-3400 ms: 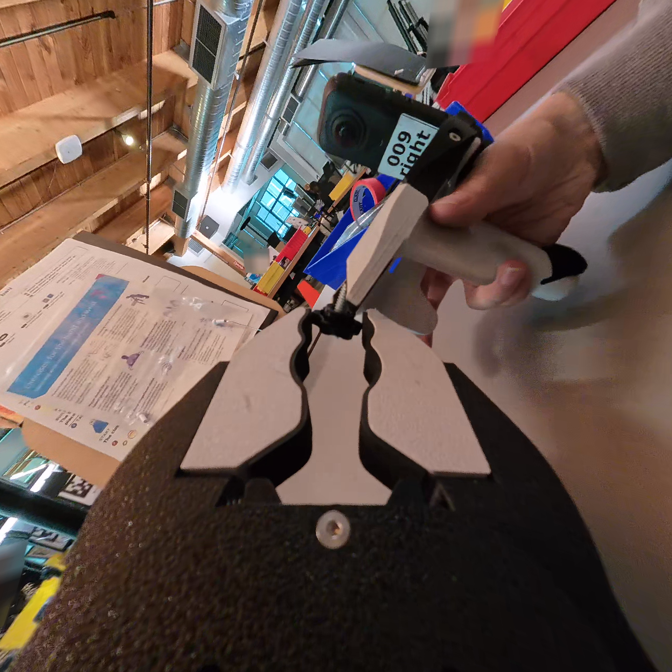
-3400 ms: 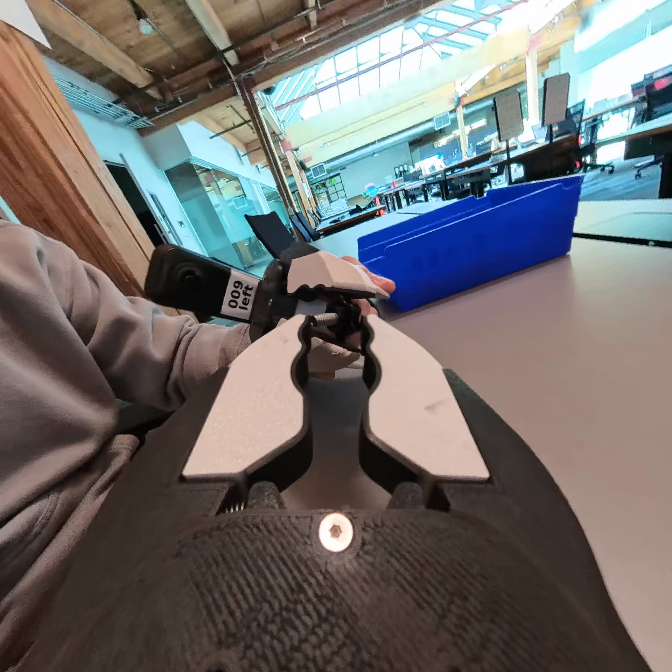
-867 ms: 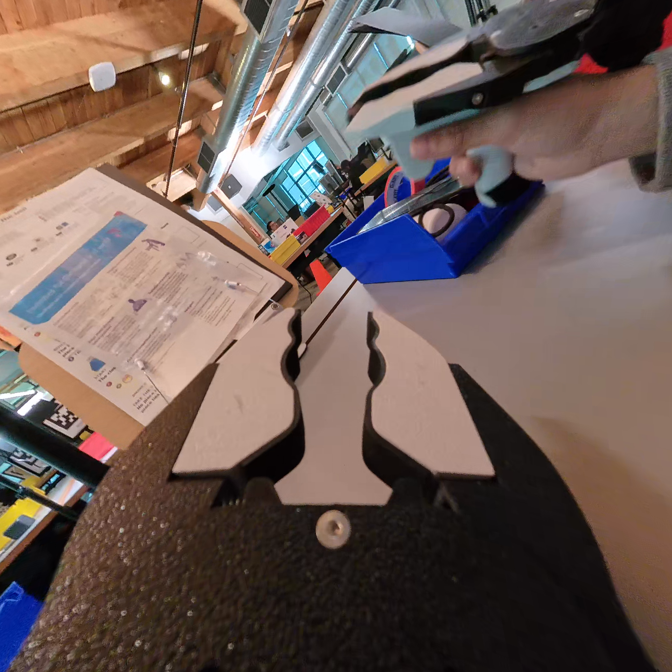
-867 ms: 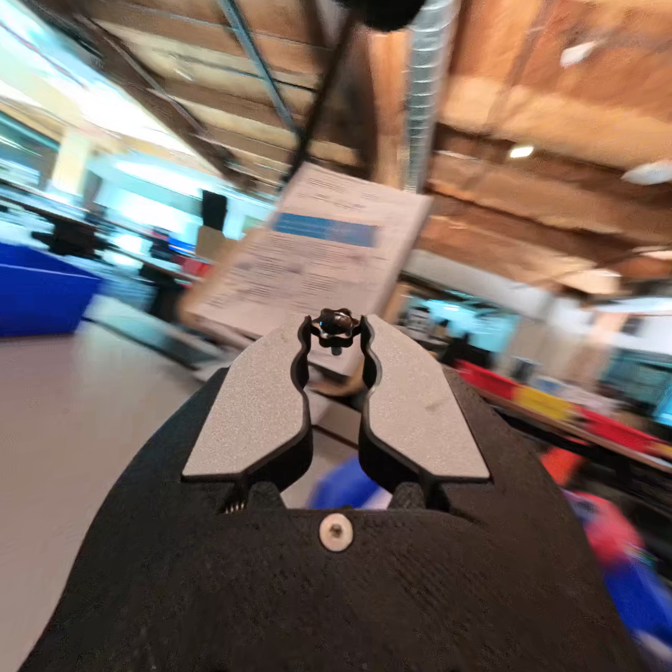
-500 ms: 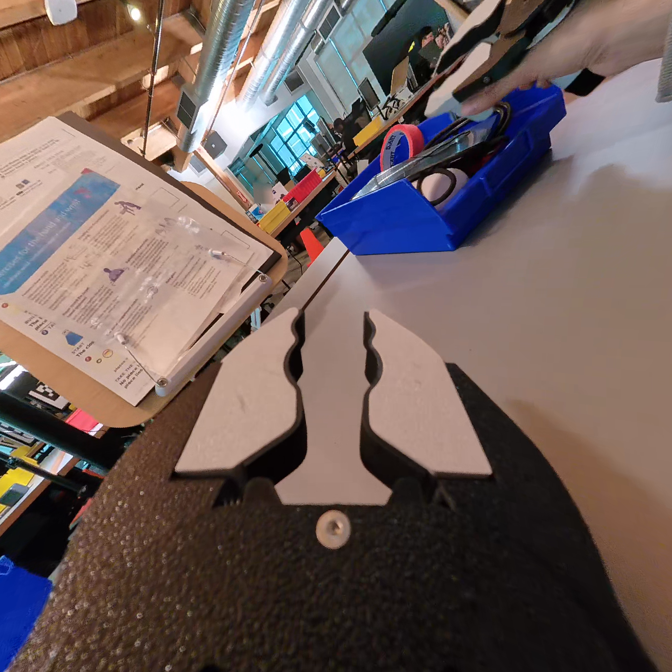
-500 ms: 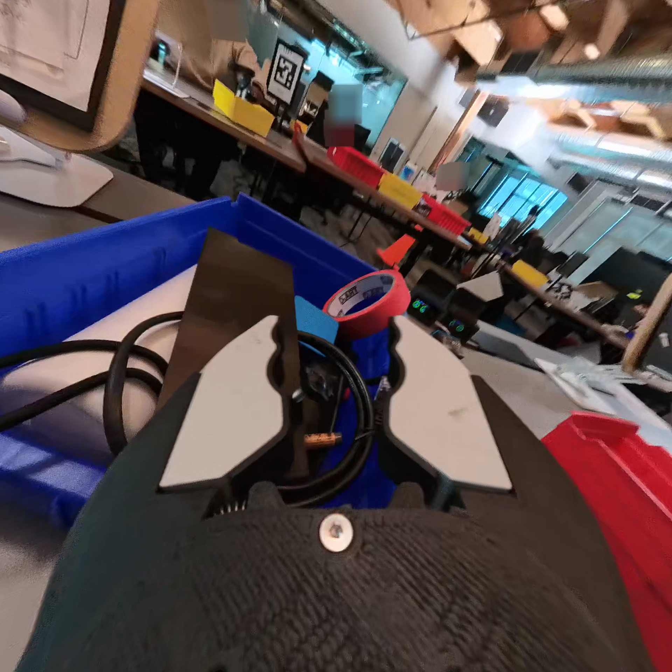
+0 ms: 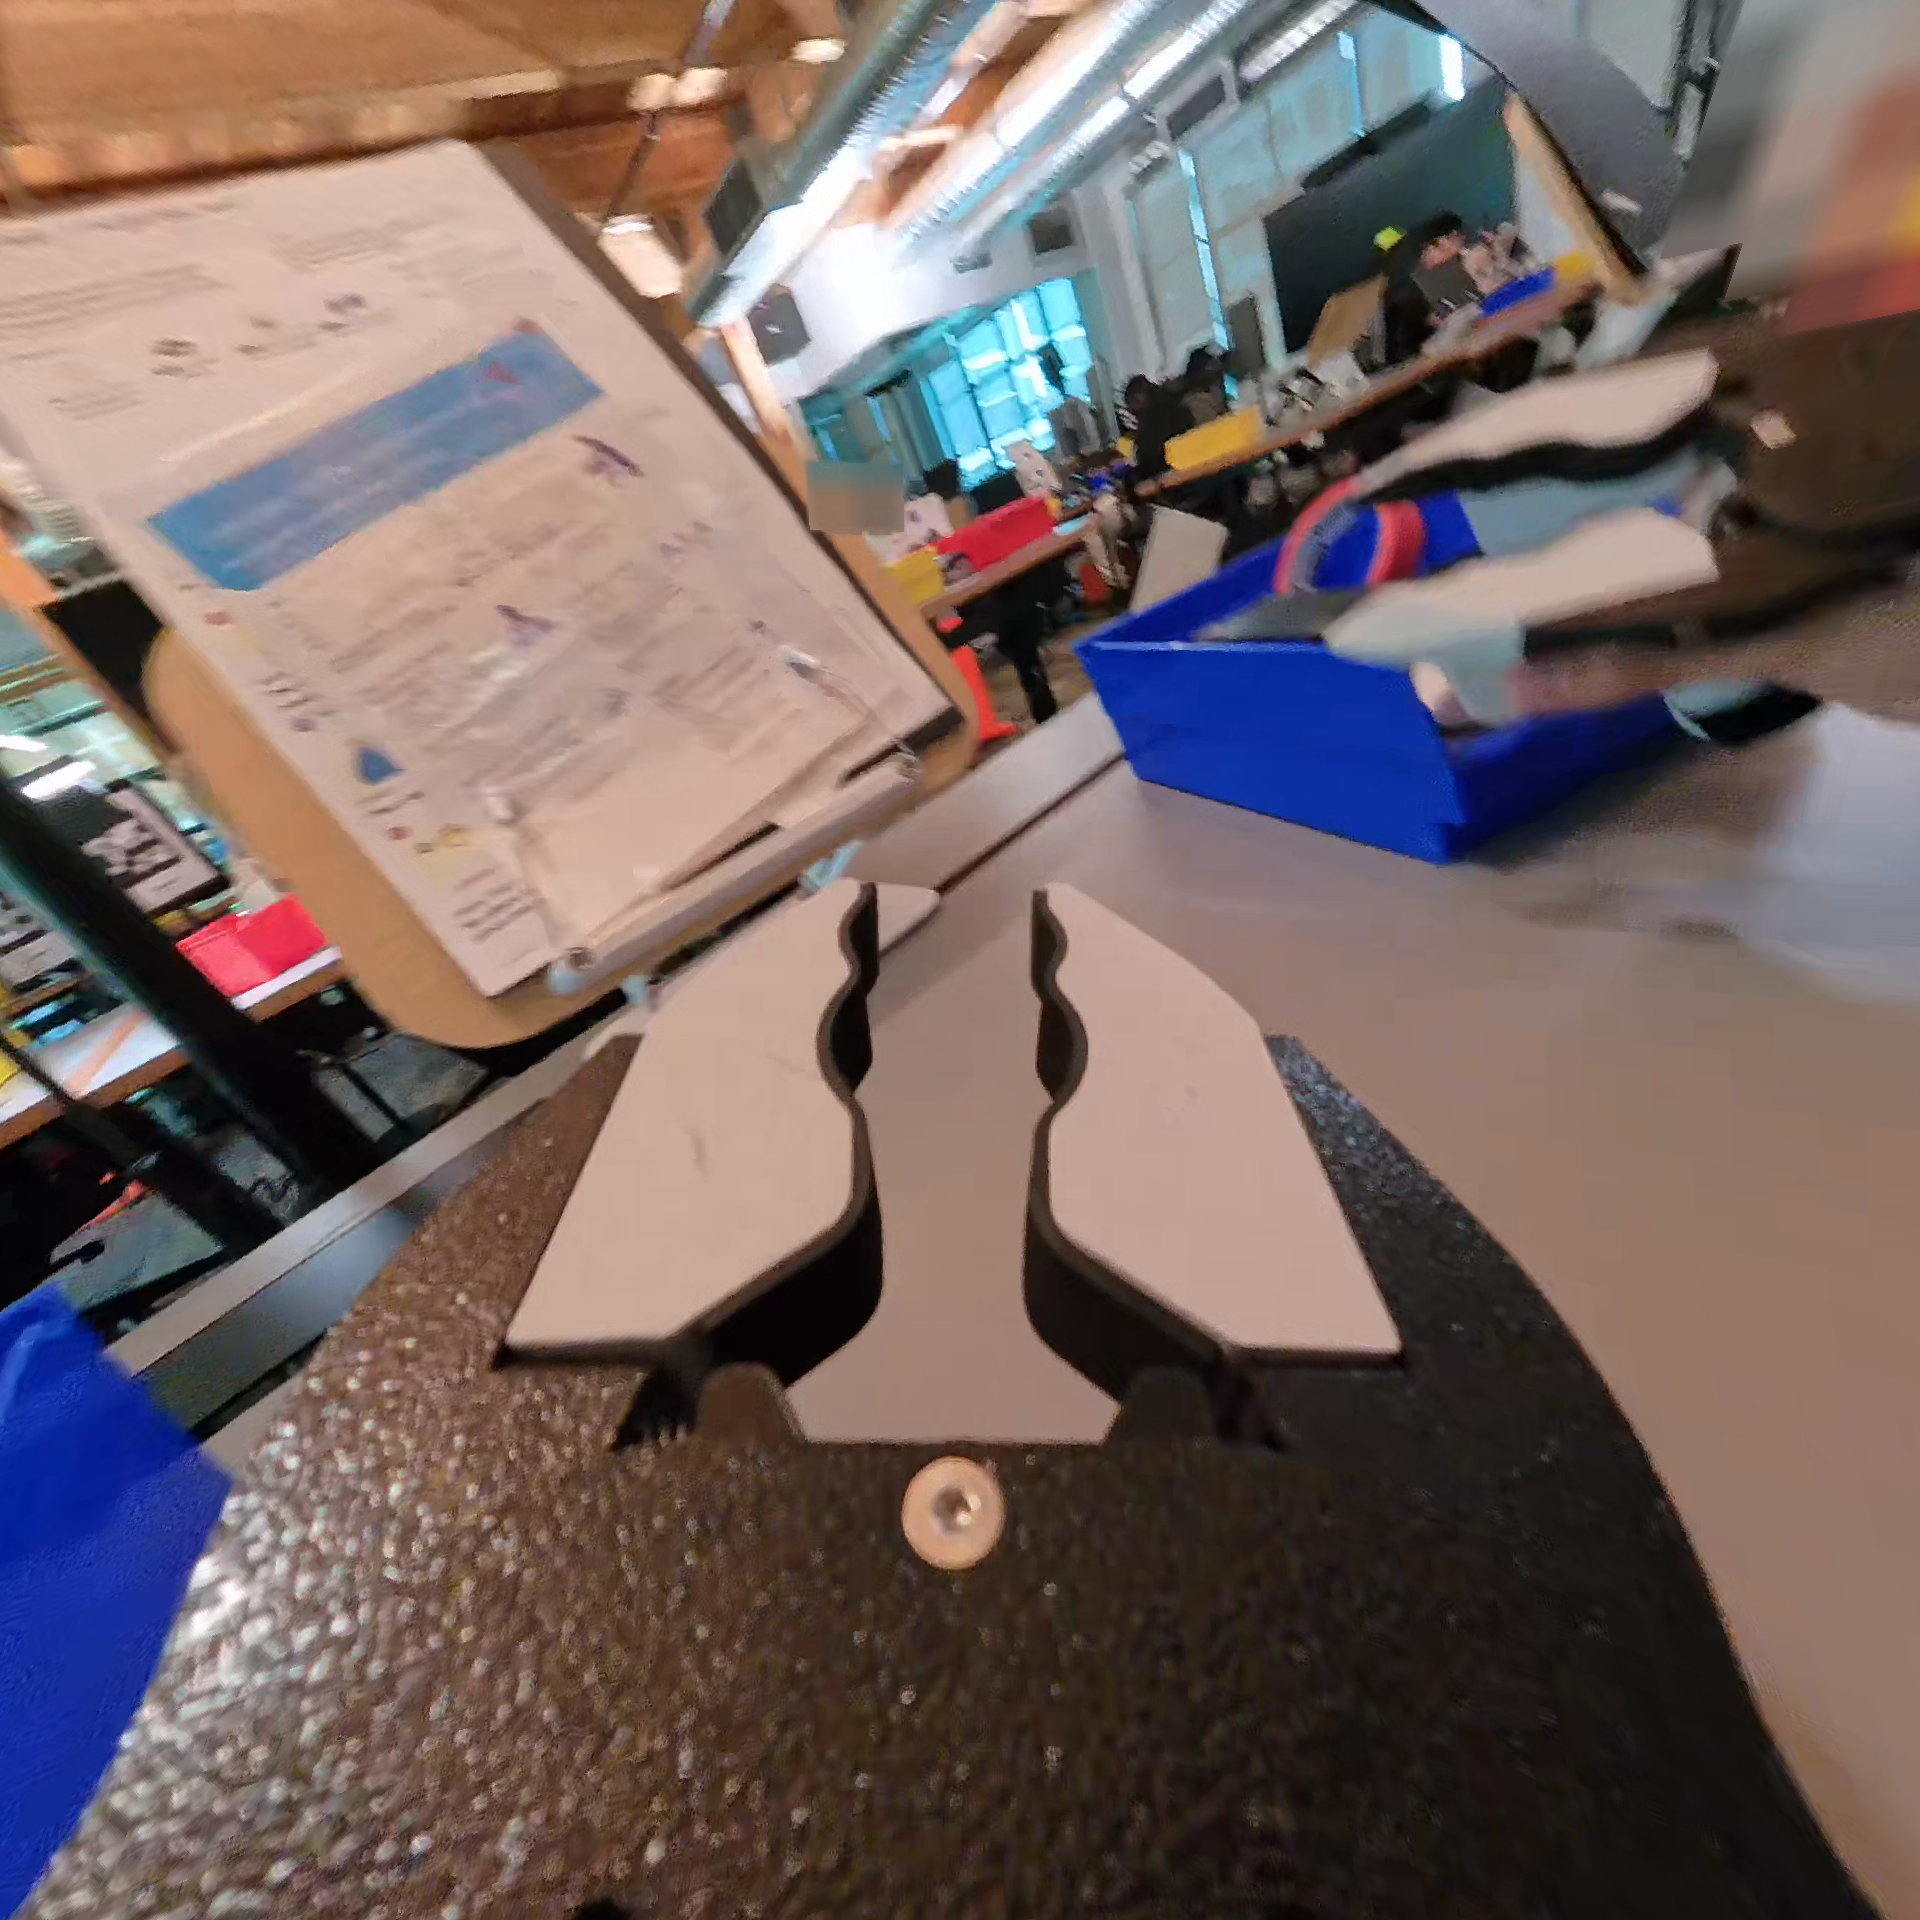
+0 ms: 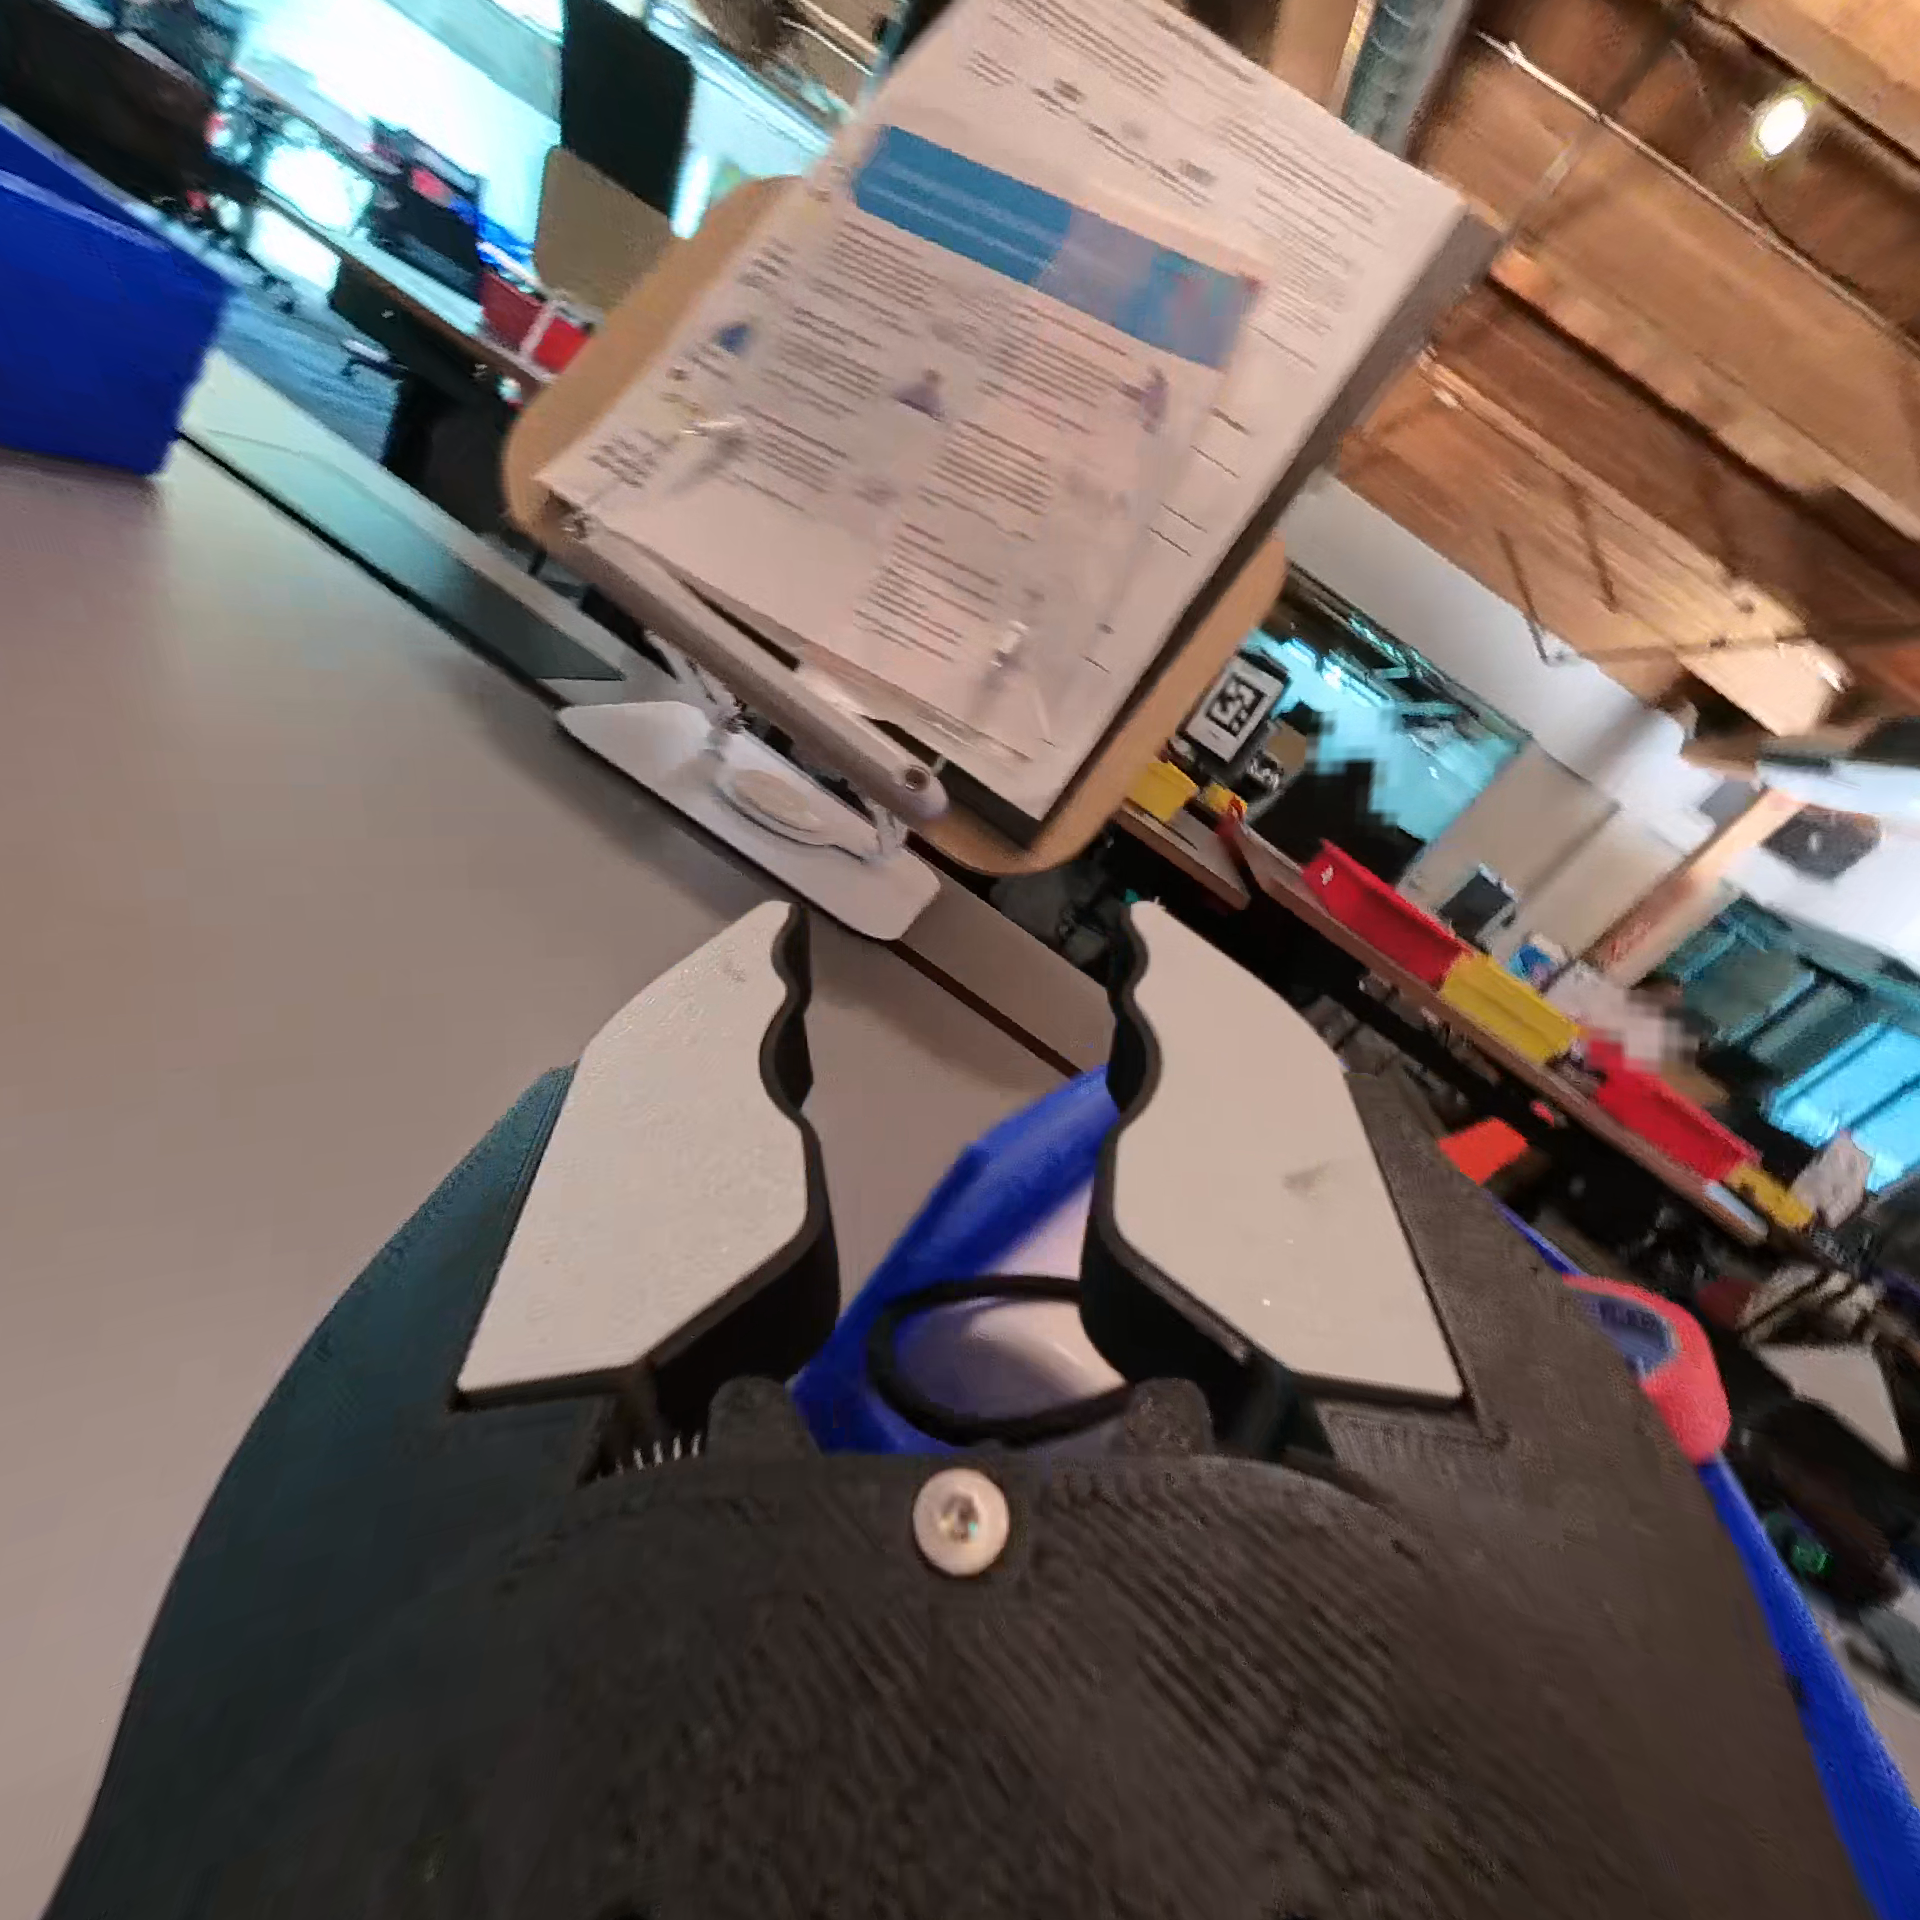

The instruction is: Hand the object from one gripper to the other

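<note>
Grey tabletop (image 7: 1455, 1039) runs under both tools, and neither one has anything between its fingers. The left gripper (image 7: 954, 925) sits low over the table, jaws a narrow gap apart and empty. The right gripper (image 8: 961, 935) is spread wider, also empty; in the left wrist view it shows at the far right, blurred, above the blue bin (image 7: 1299, 727). The object to be handed over I cannot find in either view; it may lie in that bin, but nothing shows it plainly.

My worry from here: both views are smeared with motion, so the tools look to be swinging quickly. A fast reach into the bin could snag the black cable loop (image 8: 966, 1351) that lies under the right tool, or catch the bin wall and drag it. The paper stand (image 8: 935, 436) at the far edge of the table is close enough to be knocked on a wide sweep.

Counting what I can see: two grippers, one near blue bin with one red tape roll (image 7: 1351, 530) in it, one cable loop, one stand with a printed sheet. Another blue shape (image 7: 73, 1558) sits at the near left of the left wrist view; what it is I cannot tell.
</note>
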The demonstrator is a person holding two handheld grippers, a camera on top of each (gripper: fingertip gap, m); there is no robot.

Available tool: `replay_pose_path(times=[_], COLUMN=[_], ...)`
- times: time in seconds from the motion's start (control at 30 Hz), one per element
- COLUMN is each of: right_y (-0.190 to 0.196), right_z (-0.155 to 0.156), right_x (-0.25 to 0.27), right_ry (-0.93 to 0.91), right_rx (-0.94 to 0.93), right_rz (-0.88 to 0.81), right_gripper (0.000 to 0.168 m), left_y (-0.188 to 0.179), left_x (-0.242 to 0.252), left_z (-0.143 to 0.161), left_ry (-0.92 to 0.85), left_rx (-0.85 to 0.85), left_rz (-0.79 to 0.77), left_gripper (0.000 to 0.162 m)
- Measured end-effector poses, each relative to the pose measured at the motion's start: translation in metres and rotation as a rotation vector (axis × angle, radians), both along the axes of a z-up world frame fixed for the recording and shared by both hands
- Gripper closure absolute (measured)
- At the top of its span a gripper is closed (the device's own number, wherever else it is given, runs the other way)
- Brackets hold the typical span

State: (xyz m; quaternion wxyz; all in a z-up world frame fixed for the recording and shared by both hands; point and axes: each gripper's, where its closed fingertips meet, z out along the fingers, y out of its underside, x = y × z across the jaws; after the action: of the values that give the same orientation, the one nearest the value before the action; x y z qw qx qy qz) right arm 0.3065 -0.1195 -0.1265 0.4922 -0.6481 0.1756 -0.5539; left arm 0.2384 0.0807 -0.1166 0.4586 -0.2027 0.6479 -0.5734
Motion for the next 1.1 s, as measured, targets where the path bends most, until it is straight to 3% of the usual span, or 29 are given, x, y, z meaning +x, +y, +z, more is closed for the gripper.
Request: replay_pose_path(times=[0.13,0.23,0.37,0.5,0.67,0.87,1.1], right_y=[0.020,0.027,0.030,0.033,0.035,0.033,0.037], right_z=[-0.015,-0.021,-0.027,-0.031,-0.035,-0.038,-0.040], right_x=[-0.004,-0.006,-0.005,-0.005,-0.005,-0.003,-0.007], right_ry=[-0.013,-0.008,0.005,0.019,0.016,0.031,0.024], right_rx=[-0.142,-0.166,-0.187,-0.206,-0.247,-0.251,-0.281], right_rz=[0.025,0.050,0.060,0.072,0.074,0.072,0.094], right_gripper=[0.113,0.113,0.113,0.113,0.112,0.111,0.111], left_y=[0.063,0.129,0.203,0.261,0.267,0.263,0.268], left_x=[0.001,-0.002,0.005,0.020,0.020,-0.001,-0.010], left_z=[0.039,0.042,0.000,-0.051,-0.092,-0.135,-0.140], left_ry=[-0.013,0.068,0.349,0.758,1.230,1.523,1.702], left_rx=[-0.159,-0.232,-0.149,-0.037,-0.052,0.124,0.144], left_rz=[0.141,0.260,0.330,0.353,0.267,0.287,0.301], left_gripper=[0.136,0.136,0.135,0.120,0.095,0.098,0.115])
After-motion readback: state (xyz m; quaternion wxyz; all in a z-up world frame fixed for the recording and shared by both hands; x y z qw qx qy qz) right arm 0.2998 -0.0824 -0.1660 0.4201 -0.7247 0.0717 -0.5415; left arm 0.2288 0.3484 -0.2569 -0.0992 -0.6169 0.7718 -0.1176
